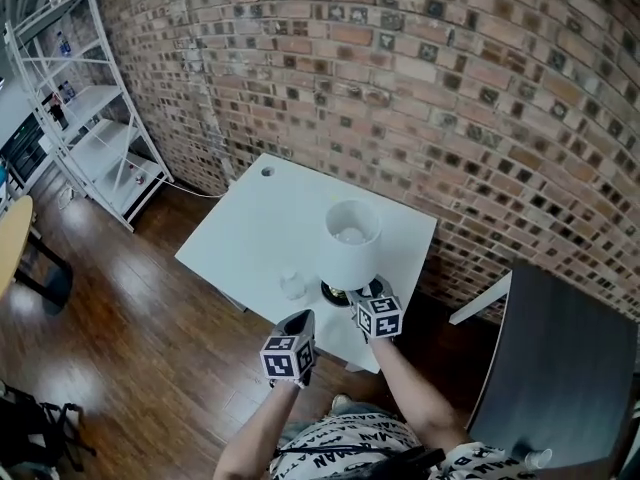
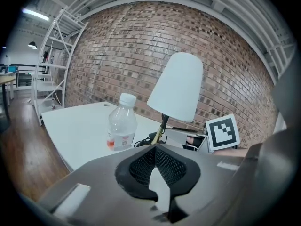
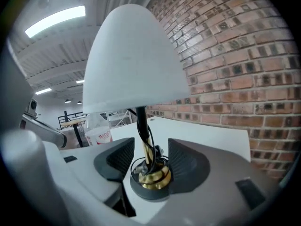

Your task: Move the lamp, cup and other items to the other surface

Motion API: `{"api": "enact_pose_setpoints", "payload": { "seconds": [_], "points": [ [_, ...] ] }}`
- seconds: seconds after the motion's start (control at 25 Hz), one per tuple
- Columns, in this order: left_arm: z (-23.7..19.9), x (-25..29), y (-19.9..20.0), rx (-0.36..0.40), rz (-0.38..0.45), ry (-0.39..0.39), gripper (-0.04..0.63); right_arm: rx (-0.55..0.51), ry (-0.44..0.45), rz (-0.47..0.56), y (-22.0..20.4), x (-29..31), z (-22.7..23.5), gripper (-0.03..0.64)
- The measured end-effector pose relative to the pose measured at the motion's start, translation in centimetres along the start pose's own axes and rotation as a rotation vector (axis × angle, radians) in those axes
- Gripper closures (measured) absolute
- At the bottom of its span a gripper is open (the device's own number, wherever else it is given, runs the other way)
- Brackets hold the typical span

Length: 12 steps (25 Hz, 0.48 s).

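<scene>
The table [image 1: 250, 238] stands against the brick wall [image 1: 450, 88]. The lamp [image 1: 350, 243] is on it near the front edge, with the water bottle [image 1: 292, 285] just to its left. The right tool [image 3: 150, 155] has one jaw on either side of the lamp's stem. The left tool [image 1: 300, 320] is before the table edge. A shelf rack [image 1: 90, 118] stands far left, and a second table [image 1: 560, 368] is to the right.

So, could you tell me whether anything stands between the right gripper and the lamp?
Nothing visible does. The right gripper already has its jaws apart on either side of the stem of the lamp, without pressing on it. The bottle stands off to one side.
</scene>
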State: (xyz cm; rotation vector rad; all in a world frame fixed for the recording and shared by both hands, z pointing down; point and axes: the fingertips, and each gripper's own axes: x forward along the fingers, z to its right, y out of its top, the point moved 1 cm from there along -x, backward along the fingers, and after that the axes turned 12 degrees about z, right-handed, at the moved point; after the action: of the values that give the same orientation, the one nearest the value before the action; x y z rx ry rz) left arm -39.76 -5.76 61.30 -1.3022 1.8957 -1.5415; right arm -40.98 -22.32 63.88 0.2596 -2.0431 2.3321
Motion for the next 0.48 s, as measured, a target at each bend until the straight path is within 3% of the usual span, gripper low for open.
{"api": "enact_pose_setpoints", "payload": {
  "seconds": [0.32,0.48],
  "points": [
    [2.1,-1.3,4.4,0.025,0.046,-0.063,0.595,0.071,-0.125,-0.058,1.6,-6.3,1.2,0.380],
    [2.7,-2.6,5.3,0.043,0.056,-0.108,0.595,0.091,-0.180,-0.038,3.0,-9.3,1.0,0.380]
  ]
}}
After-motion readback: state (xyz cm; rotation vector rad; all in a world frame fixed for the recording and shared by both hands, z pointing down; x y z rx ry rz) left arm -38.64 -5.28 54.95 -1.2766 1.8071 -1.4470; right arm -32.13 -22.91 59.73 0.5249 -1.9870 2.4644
